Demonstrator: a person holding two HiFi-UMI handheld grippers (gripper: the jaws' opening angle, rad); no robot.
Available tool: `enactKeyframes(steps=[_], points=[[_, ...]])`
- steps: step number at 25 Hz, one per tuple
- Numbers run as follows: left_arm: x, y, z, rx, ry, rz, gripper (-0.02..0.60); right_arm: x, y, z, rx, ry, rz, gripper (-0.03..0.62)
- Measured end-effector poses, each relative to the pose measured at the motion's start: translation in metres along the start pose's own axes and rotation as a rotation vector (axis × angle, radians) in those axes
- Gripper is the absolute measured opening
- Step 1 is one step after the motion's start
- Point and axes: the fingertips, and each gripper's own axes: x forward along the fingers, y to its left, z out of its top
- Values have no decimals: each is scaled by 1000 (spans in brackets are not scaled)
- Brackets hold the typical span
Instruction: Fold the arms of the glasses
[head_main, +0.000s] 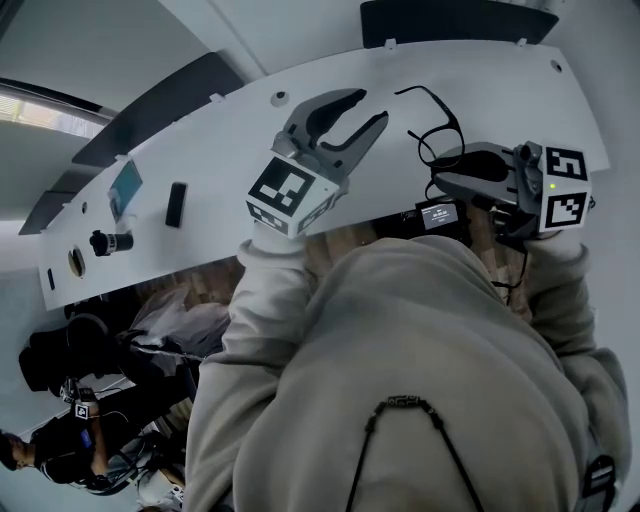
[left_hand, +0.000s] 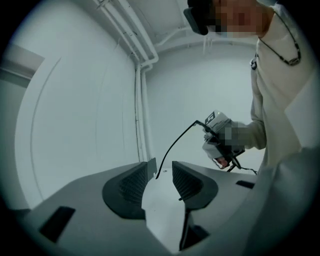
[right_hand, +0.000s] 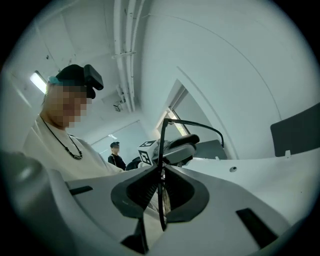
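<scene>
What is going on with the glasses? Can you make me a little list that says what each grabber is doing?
glasses: black, thin frame, not yet folded
right gripper: jaws shut on the glasses frame, holding them
left gripper: jaws wide apart, gripping nothing
arm: one long arm sticks out from the glasses, and its tip reaches into the gap of the left gripper
table: white, beneath both grippers
left to do: fold the arms in

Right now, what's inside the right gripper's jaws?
The glasses: their thin black frame stands upright, clamped between the jaws, with one arm curving out above. The stretch pressed between the jaws is covered.
</scene>
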Motion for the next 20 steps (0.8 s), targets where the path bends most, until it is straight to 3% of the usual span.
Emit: enactKeyframes(steps=[6, 10, 13, 20], points=[[12, 5, -3, 57, 39, 0, 147, 22, 36, 2, 8, 21, 127, 58], [20, -3, -5, 99, 64, 0, 138, 24, 47, 5, -10, 41, 166, 58], [18, -3, -6, 111, 69, 23, 40, 26, 44, 5, -11, 48, 158, 58], [13, -26, -14, 99, 88, -2, 20, 24, 41, 13, -20, -8, 123, 58]])
